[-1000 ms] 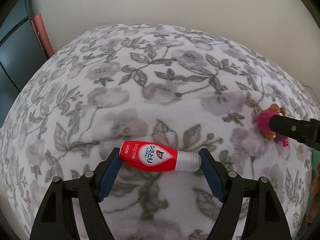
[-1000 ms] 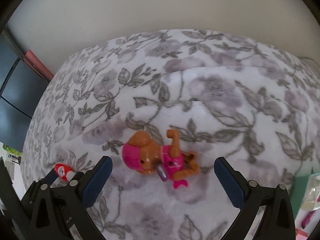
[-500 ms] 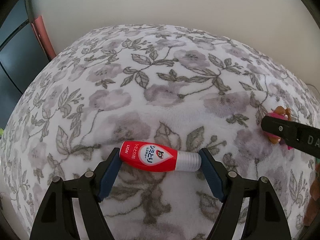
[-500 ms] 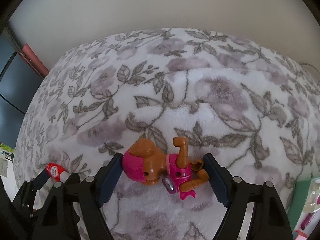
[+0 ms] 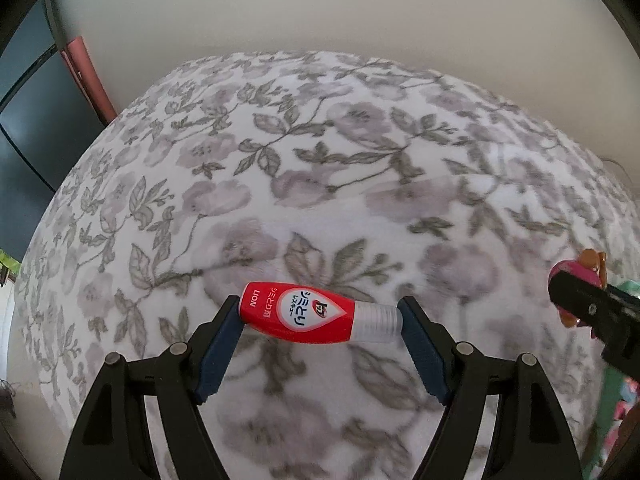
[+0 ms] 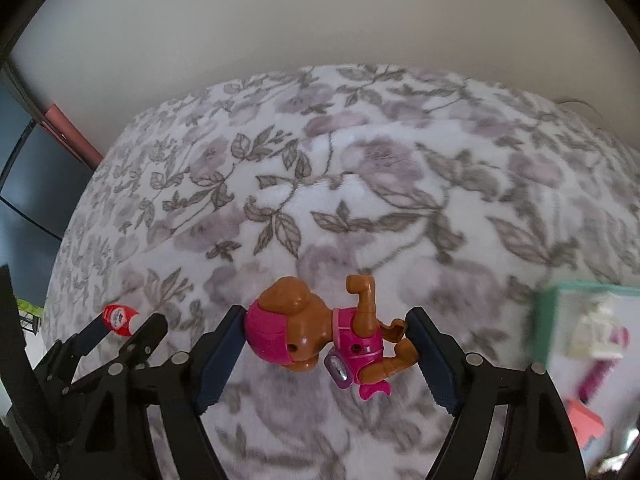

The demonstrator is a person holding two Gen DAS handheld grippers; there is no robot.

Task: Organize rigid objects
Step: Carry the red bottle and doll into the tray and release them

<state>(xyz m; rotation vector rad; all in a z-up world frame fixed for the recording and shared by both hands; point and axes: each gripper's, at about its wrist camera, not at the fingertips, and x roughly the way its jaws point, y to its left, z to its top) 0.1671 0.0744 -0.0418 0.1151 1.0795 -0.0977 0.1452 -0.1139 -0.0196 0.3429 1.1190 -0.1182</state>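
While the left gripper (image 5: 320, 316) clamped the red bottle (image 5: 308, 313) end to end over the floral blanket (image 5: 320, 168), the right gripper (image 6: 326, 344) gripped the toy puppy (image 6: 320, 336) by head and feet. At three o'clock in the right wrist view stood a teal box (image 6: 560, 292) holding blurred pale and pink items that could not be told apart.

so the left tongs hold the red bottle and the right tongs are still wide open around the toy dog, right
Not quite. The left tongs do hold the red bottle, but the right tongs have just closed onto the toy dog; the right wrist view shows both pads pressing it.
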